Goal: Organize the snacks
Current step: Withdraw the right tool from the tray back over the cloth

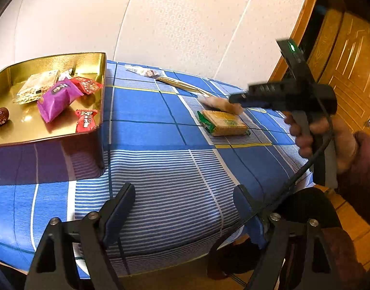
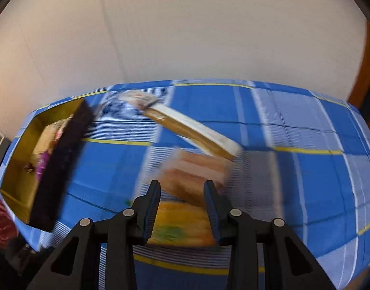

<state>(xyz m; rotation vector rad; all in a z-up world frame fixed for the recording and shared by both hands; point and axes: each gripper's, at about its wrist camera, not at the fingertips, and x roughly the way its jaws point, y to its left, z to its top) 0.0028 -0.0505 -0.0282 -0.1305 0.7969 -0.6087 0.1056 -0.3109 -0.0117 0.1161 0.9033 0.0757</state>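
- The left tongs (image 1: 182, 207) are standing wide apart above the near edge of the table (image 1: 146, 106), which a blue checked cloth is covering; nothing is lying between their fingers.
- The right tongs (image 2: 182, 193) are hanging over the right part of the table, and a hand (image 1: 330, 140) is gripping their handle.
- In the right wrist view a pale brown snack pack (image 2: 197, 171) is sitting between the narrow fingers, and they seem to be pinching it, though blur is making the contact hard to judge.
- In the left wrist view this same pack (image 1: 221, 104) is showing as a blurred shape at the tip of the right tongs, just above a yellow and green biscuit pack (image 1: 223, 123) that is lying flat on the cloth.
- A long gold stick pack (image 1: 182, 85) is lying diagonally further back, with a small clear wrapper (image 1: 144, 71) touching its far end.
- A gold tin tray (image 1: 98, 60) is standing on the left part of the table.
- Inside the tray are lying a purple packet (image 1: 56, 99), two red candies (image 1: 88, 85) (image 1: 84, 122), a clear bag of snacks (image 1: 37, 85) and a dark red date (image 1: 0, 116).
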